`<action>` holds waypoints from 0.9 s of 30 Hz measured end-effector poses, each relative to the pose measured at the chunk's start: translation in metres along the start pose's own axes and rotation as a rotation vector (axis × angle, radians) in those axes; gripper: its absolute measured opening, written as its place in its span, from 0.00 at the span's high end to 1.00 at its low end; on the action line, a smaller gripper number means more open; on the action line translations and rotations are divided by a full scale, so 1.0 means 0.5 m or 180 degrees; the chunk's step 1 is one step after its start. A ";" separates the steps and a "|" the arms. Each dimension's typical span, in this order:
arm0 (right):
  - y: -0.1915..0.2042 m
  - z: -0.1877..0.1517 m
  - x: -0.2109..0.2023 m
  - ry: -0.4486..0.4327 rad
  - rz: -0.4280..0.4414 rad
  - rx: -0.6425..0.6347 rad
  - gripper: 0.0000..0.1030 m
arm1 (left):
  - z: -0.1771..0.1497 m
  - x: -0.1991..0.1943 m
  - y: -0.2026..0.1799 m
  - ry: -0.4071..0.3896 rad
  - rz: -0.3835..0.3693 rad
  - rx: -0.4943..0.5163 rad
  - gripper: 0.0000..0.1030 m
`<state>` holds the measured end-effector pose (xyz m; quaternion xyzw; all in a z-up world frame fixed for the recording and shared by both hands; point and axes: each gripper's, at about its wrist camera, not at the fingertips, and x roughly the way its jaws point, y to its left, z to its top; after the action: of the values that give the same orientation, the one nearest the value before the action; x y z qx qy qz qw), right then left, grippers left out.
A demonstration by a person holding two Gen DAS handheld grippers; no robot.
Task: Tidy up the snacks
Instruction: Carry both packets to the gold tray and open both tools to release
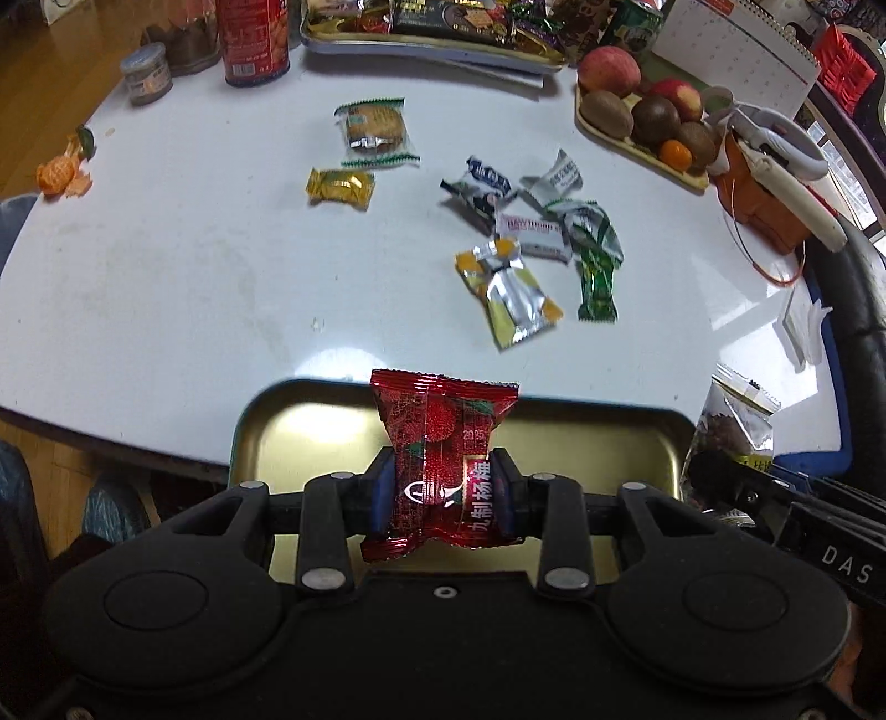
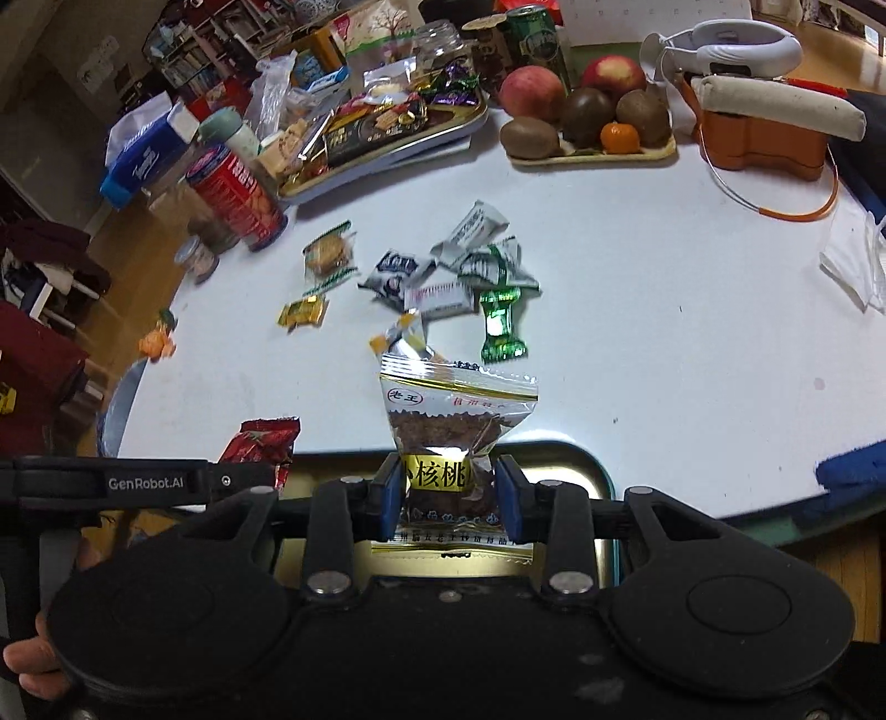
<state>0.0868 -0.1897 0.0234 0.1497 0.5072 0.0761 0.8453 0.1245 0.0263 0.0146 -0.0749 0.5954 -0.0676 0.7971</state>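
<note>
My left gripper [image 1: 443, 493] is shut on a red bayberry snack packet [image 1: 437, 443], held above a gold metal tray [image 1: 310, 432] at the near table edge. My right gripper [image 2: 447, 493] is shut on a clear walnut snack packet with a yellow label [image 2: 448, 426], over the same tray [image 2: 576, 471]. The red packet [image 2: 260, 443] and the left gripper show at the left of the right wrist view. Several loose wrapped snacks lie mid-table: a biscuit pack [image 1: 374, 133], a gold candy [image 1: 340, 188], a green candy [image 1: 595, 277] and a yellow-silver wrapper [image 1: 509, 288].
A far tray full of snacks [image 1: 432, 33], a red can [image 1: 252, 39], a small jar [image 1: 145, 73], a fruit tray [image 1: 642, 116] and an orange box with a white device [image 1: 769, 183] line the table's far side. Peeled orange [image 1: 61, 174] lies at the left edge.
</note>
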 end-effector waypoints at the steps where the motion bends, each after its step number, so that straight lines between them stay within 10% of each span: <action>1: 0.002 -0.015 -0.004 0.0025 -0.0015 -0.0025 0.64 | -0.014 0.002 0.002 0.0026 0.0001 -0.0006 0.58; 27: 0.033 -0.066 -0.012 0.0137 -0.0286 -0.0365 0.59 | -0.069 -0.004 0.011 -0.0063 0.0325 0.0020 0.53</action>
<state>0.0554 -0.1702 0.0190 0.0764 0.5263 0.0703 0.8439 0.0911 0.0308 0.0058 -0.0426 0.5903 -0.0279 0.8056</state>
